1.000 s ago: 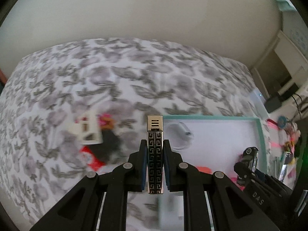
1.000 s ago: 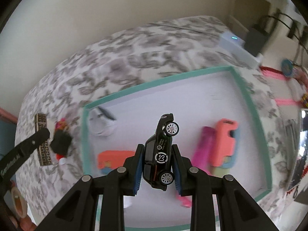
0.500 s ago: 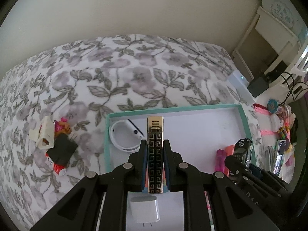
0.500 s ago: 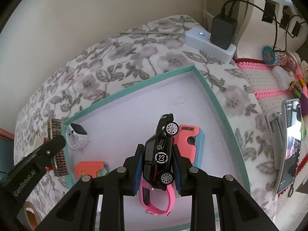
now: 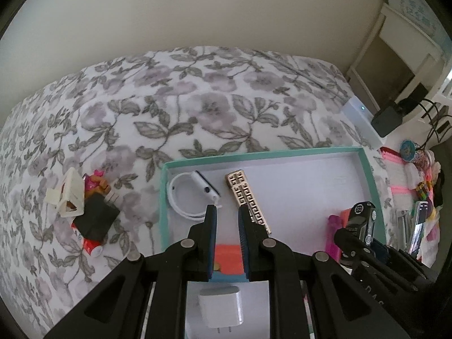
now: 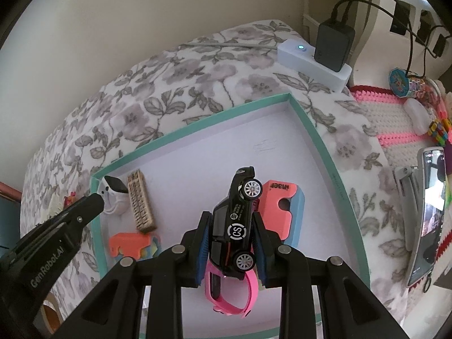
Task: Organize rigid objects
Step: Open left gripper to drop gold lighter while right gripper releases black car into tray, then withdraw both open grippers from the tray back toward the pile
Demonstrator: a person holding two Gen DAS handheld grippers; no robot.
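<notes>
A gold lighter with a black key pattern [image 5: 247, 197] lies flat in the teal-rimmed tray [image 5: 254, 156], beside a white smartwatch [image 5: 189, 197]. My left gripper [image 5: 227, 209] hangs just above it, open, with nothing between its pads. The right fingertip overlaps the lighter's near end. In the right wrist view, my right gripper [image 6: 230, 217] is shut on a black toy car [image 6: 236, 220], nose up, over the tray [image 6: 197, 121]. The lighter [image 6: 140, 202] and the left gripper [image 6: 94, 200] show at the left there.
The tray also holds an orange and blue block [image 6: 278, 206], a pink strap [image 6: 231, 296], an orange piece [image 6: 132, 243] and a white charger [image 5: 220, 308]. A small pile [image 5: 90, 212] sits left of the tray. A power strip [image 6: 313, 59] and a phone [image 6: 429, 212] lie to the right.
The lighter has left the left gripper's pads and now lies in the tray. Both grippers shifted over the tray a second ago, then held still; the car stays gripped.
</notes>
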